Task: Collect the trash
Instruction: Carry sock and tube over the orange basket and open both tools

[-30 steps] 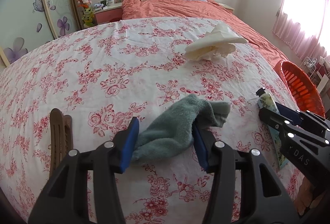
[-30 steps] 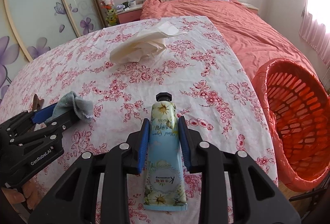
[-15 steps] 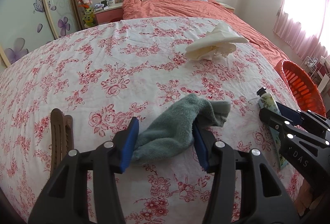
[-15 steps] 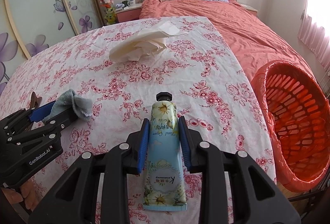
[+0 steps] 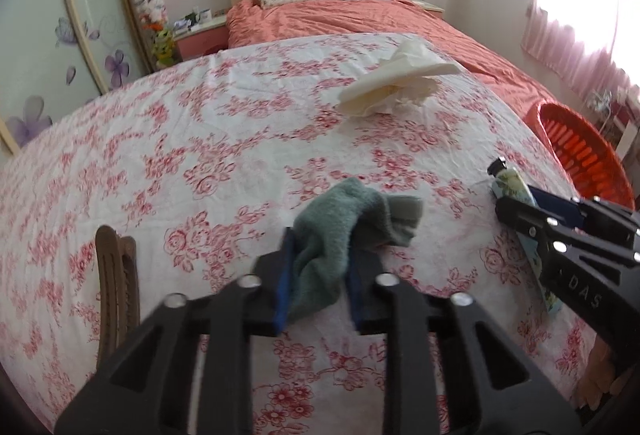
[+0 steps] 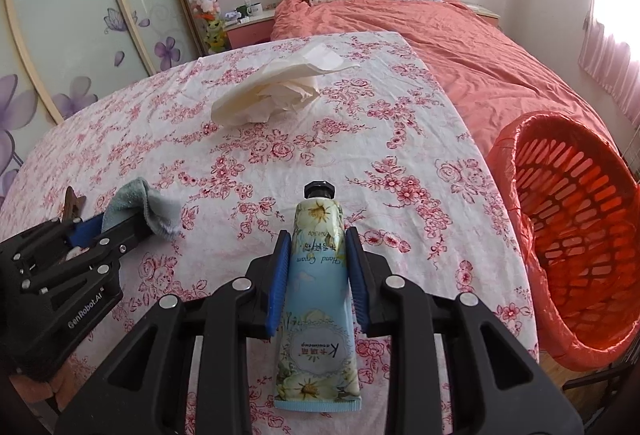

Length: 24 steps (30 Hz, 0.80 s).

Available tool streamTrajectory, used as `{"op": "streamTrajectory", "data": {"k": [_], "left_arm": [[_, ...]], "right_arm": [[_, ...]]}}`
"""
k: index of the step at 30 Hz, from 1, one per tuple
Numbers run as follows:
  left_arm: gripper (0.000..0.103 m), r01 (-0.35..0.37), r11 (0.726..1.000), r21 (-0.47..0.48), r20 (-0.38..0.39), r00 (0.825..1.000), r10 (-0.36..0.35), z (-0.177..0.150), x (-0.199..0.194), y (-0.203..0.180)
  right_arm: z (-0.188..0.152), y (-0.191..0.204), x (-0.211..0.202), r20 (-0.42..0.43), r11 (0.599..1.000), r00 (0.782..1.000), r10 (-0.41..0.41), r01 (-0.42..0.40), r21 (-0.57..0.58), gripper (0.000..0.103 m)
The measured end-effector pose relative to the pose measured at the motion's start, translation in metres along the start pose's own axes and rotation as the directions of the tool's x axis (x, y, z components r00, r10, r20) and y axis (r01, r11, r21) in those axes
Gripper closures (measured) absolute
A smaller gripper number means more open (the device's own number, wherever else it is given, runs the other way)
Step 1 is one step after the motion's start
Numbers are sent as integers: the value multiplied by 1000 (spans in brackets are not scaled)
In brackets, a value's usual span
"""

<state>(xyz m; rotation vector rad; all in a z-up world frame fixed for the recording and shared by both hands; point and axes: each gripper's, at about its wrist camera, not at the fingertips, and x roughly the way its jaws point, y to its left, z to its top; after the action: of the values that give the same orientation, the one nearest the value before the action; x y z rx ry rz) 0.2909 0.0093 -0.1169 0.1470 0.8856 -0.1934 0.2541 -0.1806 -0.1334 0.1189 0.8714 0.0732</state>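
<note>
A grey-green sock [image 5: 360, 211] lies crumpled on the flowered sheet [image 5: 200, 139]. My left gripper [image 5: 320, 251] is closing, and its blue pads squeeze the sock's near end. In the right wrist view the same gripper [image 6: 116, 223] shows at the left with the sock [image 6: 160, 211] sticking out of it. My right gripper [image 6: 316, 239] is shut on a hand cream tube [image 6: 316, 275] that lies flat, black cap pointing away. A crumpled cream paper [image 5: 392, 87] rests farther up the bed.
An orange mesh basket [image 6: 500, 155] lined with a bag stands off the bed's right edge. A brown hair clip [image 5: 116, 275] lies left of the sock. Pillows, a salmon duvet and a nightstand are at the far end.
The left jaws have come together onto the sock, bunching it between the pads. The right gripper and the tube have not moved.
</note>
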Motion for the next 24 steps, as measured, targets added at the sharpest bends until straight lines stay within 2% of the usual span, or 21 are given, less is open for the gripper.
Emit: {"op": "streamTrajectory", "data": {"k": [5,15,24], "left_arm": [[89,18,1000,3,6,1000,-18,1,-8,-5],[89,24,1000,-8,53,998,-24,8,-42,-11],[89,152,988,-35,101,984,-148,18,-81,-31]], "right_arm": [[-4,-4,-10,11,999,1000,25,-25,21,75],[3,-17,-58,107,997,993,51,-57,58,75],[3,-42,-101,207,993,978,16,-39,107,75]]}}
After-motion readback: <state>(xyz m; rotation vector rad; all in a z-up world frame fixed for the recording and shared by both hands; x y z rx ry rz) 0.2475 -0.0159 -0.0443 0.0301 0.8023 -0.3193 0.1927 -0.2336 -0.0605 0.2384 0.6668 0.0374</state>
